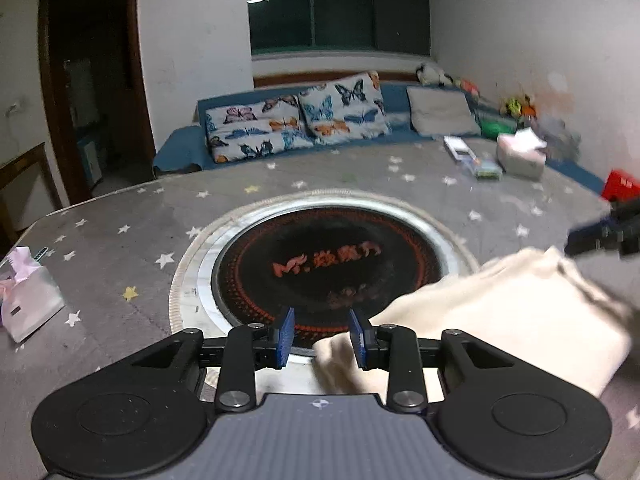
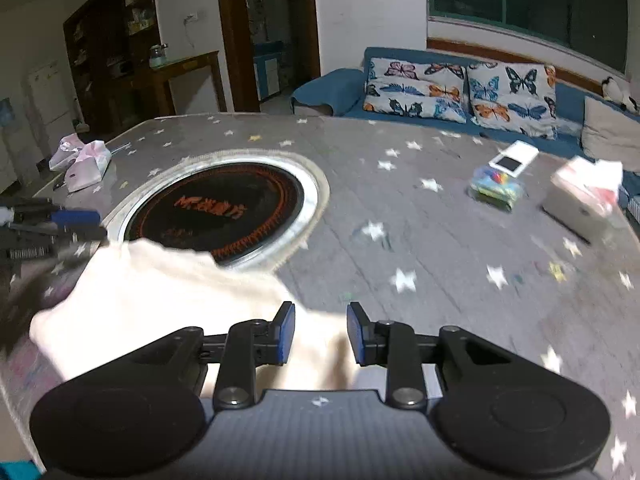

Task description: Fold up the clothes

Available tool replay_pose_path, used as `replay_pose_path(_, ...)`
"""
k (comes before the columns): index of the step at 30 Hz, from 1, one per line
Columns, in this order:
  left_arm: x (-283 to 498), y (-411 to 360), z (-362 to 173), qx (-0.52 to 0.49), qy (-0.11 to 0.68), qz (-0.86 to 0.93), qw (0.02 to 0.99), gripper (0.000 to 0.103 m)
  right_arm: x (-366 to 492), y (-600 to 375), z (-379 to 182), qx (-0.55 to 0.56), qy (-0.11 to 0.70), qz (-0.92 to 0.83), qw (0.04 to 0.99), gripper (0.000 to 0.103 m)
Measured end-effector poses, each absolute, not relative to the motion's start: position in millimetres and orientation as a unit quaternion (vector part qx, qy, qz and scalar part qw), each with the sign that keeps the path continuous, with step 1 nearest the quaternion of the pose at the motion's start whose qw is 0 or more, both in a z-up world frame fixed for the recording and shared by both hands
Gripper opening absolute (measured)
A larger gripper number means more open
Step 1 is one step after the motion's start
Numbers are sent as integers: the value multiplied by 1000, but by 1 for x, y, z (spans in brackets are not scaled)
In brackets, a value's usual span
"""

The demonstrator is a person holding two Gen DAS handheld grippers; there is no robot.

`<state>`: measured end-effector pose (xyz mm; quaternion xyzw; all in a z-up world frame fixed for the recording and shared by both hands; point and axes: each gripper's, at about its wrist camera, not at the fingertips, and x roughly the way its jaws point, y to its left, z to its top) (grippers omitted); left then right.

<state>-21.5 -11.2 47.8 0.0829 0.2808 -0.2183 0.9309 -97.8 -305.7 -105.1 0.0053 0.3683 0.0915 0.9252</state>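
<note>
A cream garment (image 1: 500, 312) lies in a folded heap on the grey star-patterned table cover (image 1: 120, 248), partly over the round black heater plate (image 1: 320, 256). My left gripper (image 1: 321, 320) is open at the garment's left end. A flap of the cloth lies between its blue pads, close to the right one, and neither pad presses on it. The right wrist view shows the same garment (image 2: 160, 292) running under my right gripper (image 2: 321, 316), whose jaws stand apart over the cloth's right edge. Each gripper shows in the other's view: the right one (image 1: 600, 232), the left one (image 2: 60, 220).
A pink tissue pack (image 2: 84, 160) sits at the table's left edge. A tissue box (image 2: 584, 196), a coloured packet (image 2: 496, 184) and a white box (image 2: 514, 158) lie at the far right. A blue sofa with butterfly cushions (image 1: 296, 120) stands behind the table.
</note>
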Motion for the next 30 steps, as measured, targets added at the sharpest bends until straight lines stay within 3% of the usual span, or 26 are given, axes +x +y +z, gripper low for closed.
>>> replay_pose_path(10,-67,-61,45,89,274,-290,913,33,-103,-305,-128,31,379,90,920,27)
replay_pose_path(15,-75,-75,32,97,290,-304,902,33,-105,-304,-131,41,368,77,926,15)
replay_pose_path(23,-77,-75,24,99,303,-304,898,33,-113,-275,-129,-73,350,53,933,15)
replay_pose_path(30,-77,-73,22,99,307,-302,897,34,-108,-267,-131,-97,352,54,929,14)
